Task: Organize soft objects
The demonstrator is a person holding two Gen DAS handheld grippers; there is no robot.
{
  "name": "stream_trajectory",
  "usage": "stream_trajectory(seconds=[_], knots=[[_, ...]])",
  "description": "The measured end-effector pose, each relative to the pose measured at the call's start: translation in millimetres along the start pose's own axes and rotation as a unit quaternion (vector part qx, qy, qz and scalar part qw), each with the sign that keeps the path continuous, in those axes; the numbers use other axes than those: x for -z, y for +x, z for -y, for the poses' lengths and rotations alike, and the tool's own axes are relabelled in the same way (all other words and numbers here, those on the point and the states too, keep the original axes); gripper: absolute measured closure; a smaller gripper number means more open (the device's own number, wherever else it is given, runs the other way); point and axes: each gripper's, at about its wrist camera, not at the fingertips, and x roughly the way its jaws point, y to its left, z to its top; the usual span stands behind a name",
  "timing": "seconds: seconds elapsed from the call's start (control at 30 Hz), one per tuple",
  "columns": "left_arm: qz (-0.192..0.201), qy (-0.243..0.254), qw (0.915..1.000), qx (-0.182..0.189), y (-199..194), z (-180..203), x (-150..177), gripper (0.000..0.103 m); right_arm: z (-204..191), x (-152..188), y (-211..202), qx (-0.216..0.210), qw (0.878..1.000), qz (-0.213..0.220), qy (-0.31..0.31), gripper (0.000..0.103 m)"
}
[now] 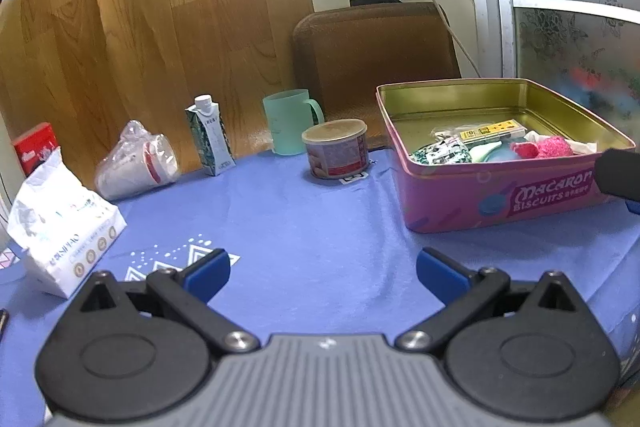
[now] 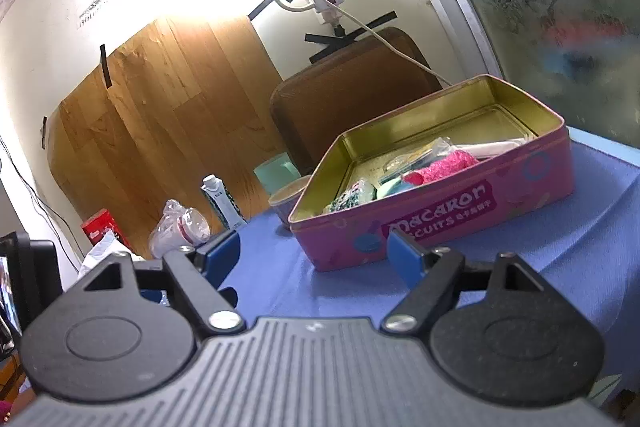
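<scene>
Both hand-held grippers are hovering with jaws spread and nothing between them. The tin (image 1: 492,187) is sitting on the blue worktop (image 1: 320,227), ahead and right of the left hand-held gripper (image 1: 322,269) and just ahead of the right hand-held gripper (image 2: 316,255), which looks nearer. The pink soft thing (image 1: 544,147), possibly a sock, is lying inside the tin, long axis across it.

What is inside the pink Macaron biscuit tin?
The pink biscuit tin holds a fuzzy pink cloth, a green-and-white patterned pouch, a pale blue item and a yellow packet. What lies beneath them is hidden.
</scene>
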Motion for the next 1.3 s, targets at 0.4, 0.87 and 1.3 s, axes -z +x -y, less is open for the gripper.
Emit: stream_trajectory(seconds=[0.4,0.87,1.3], knots=[[-0.012,0.002,0.9997,-0.02,-4,-6,4,0.0,-1,2,0,0.004,1.0,-0.002,0.002,0.02],[-0.034,0.025,0.9985,-0.034,-3,1,9,0.0,-2,6,-2,0.017,1.0,0.003,0.012,0.02],[-0.069,0.033,0.9968,-0.023,3,9,15,0.0,-3,11,-2,0.023,0.999,0.003,0.022,0.02]])
